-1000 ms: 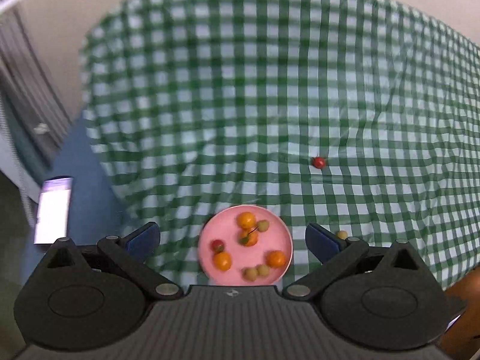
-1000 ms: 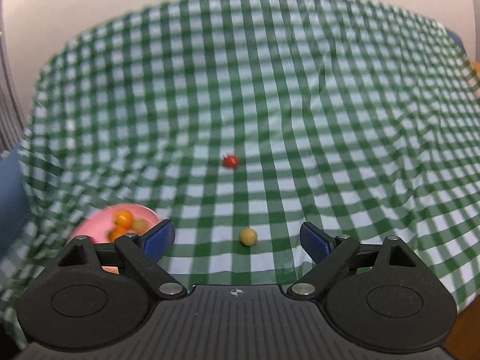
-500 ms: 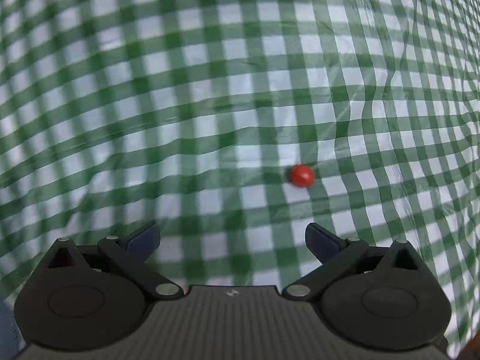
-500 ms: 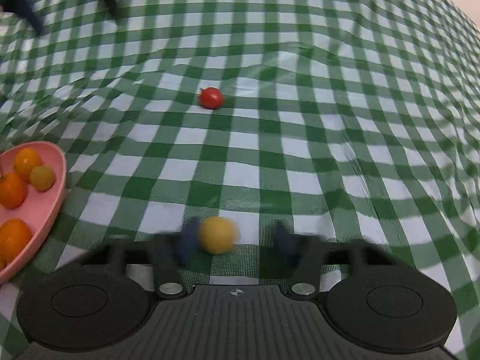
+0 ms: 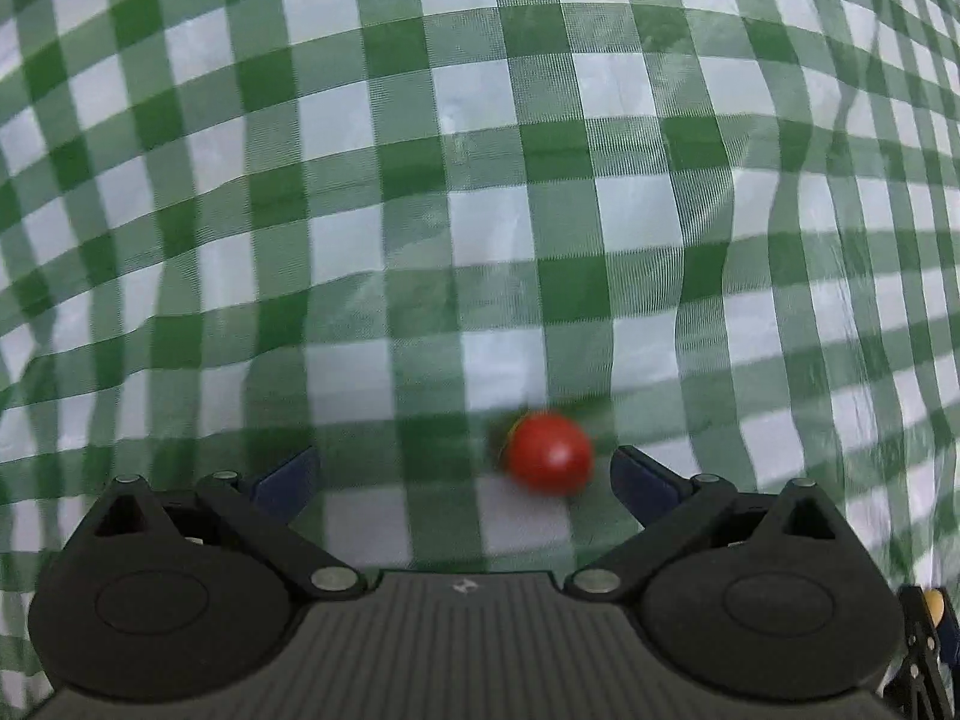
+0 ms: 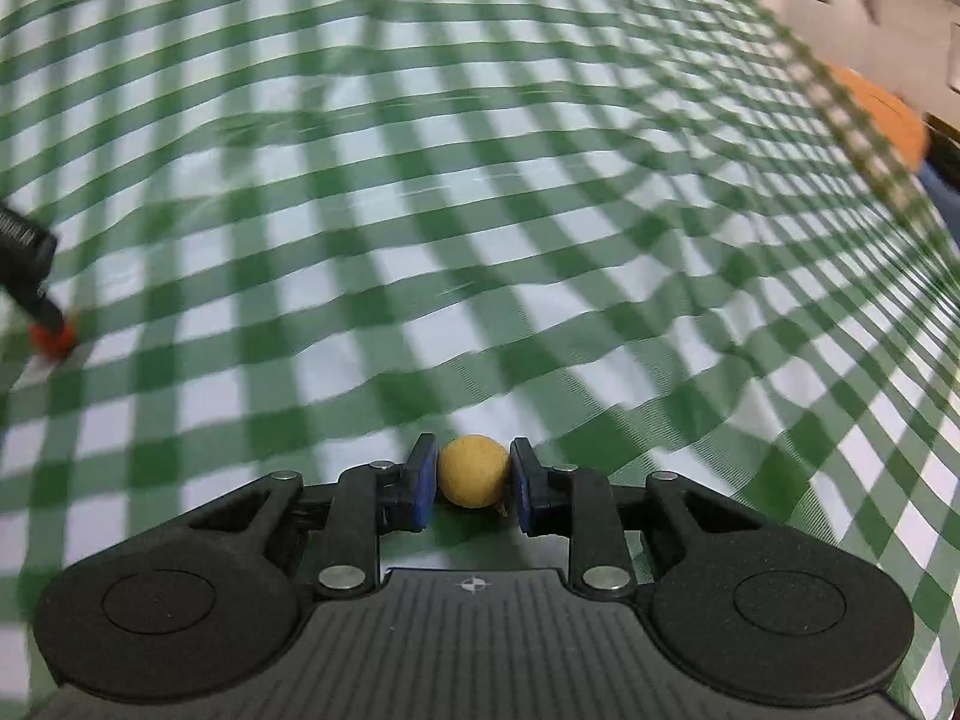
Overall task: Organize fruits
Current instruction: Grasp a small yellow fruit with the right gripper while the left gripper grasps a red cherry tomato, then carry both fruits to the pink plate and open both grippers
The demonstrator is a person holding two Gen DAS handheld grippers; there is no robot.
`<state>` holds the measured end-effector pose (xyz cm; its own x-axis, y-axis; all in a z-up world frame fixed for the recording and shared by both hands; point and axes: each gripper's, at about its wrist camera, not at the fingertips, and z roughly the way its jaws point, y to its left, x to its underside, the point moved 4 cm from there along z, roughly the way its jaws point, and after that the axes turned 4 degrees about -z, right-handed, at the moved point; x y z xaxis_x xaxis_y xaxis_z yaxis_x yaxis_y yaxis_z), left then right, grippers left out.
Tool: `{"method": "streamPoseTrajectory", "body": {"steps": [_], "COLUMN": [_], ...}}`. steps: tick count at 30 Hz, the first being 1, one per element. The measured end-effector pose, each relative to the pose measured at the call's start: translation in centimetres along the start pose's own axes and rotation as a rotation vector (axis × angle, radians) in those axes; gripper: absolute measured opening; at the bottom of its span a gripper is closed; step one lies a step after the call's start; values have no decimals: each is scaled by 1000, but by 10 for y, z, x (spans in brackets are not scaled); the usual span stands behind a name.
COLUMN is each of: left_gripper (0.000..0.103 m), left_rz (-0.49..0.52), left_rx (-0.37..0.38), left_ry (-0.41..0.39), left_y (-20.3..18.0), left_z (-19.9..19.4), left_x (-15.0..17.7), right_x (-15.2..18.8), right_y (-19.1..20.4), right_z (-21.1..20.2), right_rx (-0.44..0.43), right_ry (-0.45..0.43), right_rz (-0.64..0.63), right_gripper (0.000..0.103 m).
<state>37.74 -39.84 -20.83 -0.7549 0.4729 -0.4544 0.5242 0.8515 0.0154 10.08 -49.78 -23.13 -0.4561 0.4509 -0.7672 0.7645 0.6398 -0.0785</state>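
The right gripper (image 6: 473, 483) is clamping its fingers on a yellow cherry tomato (image 6: 473, 471) for carrying, while the left gripper (image 5: 462, 471), fingers spread wide, is straddling a red cherry tomato (image 5: 549, 459) lying on the table's checked cloth (image 5: 480, 180).

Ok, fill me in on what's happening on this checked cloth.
A person is gathering small fruits with two handheld grippers. The right gripper is shut on a yellow fruit. The left gripper is open and low over the green checked tablecloth, with a red tomato between its fingers, close to the right-hand one, not gripped.
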Motion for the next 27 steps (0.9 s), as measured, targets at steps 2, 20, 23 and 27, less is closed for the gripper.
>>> {"method": "streamPoseTrajectory", "body": {"steps": [2,20,23,27], "left_gripper": [103,43,43,44], "left_rz": [-6,-145,-191,-216], "left_rx": [9,48,37,13], "left_ry": [6,-28,-26,-55], "left_y": [-1,60,87,112], "left_z": [6,-84,-126,-183], "left_x": [-3,29,55,97], "right_x": [-1,-9,-10,-14], "right_y": [1,4,7,-3], "right_z": [4,-21,-38,-84], "right_rx": [10,-54,-58,-86], "right_ry": [-3,-147,-202,-207], "right_rz": [2,28,-31,-42], "right_gripper": [27,27,27,27]}}
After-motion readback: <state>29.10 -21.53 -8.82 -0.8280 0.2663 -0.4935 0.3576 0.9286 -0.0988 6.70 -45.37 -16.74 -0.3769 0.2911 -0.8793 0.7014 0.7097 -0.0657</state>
